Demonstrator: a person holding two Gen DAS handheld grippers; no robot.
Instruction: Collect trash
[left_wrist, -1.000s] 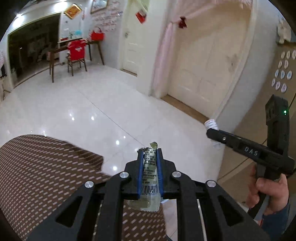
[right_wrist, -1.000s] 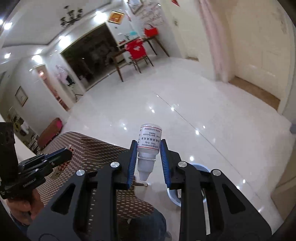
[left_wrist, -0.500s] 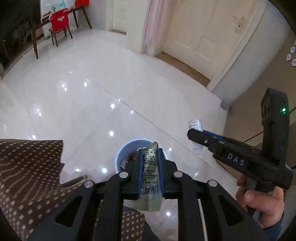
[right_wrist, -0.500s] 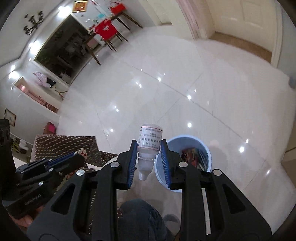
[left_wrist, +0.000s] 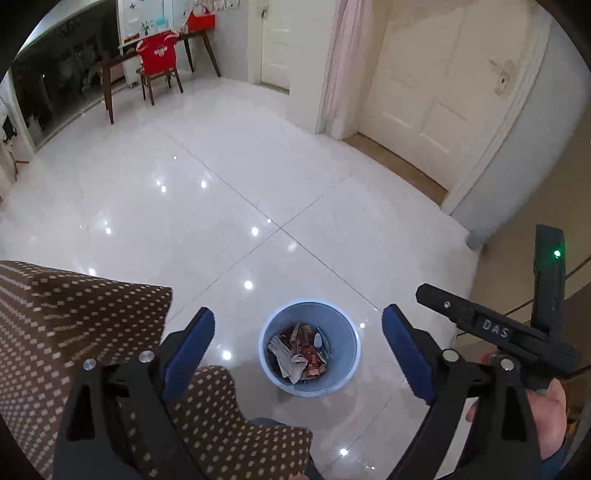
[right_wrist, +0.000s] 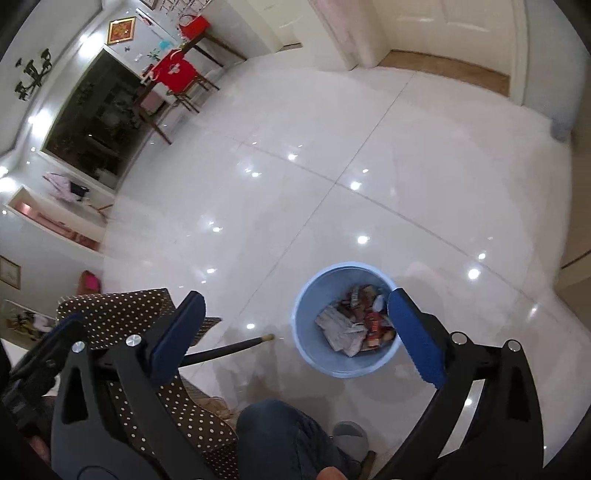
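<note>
A light blue trash bin (left_wrist: 351, 350) stands on the white tiled floor and holds crumpled paper and several wrappers (left_wrist: 299, 354). My left gripper (left_wrist: 297, 345) is open and empty, high above the bin. My right gripper (right_wrist: 295, 323) is open and empty too, above the bin (right_wrist: 306, 350) with its right finger over the rim. The right gripper's black body also shows at the right of the left wrist view (left_wrist: 495, 328), held by a hand.
A brown dotted tablecloth (left_wrist: 74, 314) covers a table at lower left, also seen in the right wrist view (right_wrist: 118, 314). A dark table leg (right_wrist: 229, 349) angles out beside the bin. The person's jeans knee (right_wrist: 284, 435) is below. A chair with red cover (left_wrist: 159, 62) and doors stand far off.
Both grippers have opened. The wrapper held by the left and the small white bottle held by the right are gone from the jaws. Both views now look down on the bin.
</note>
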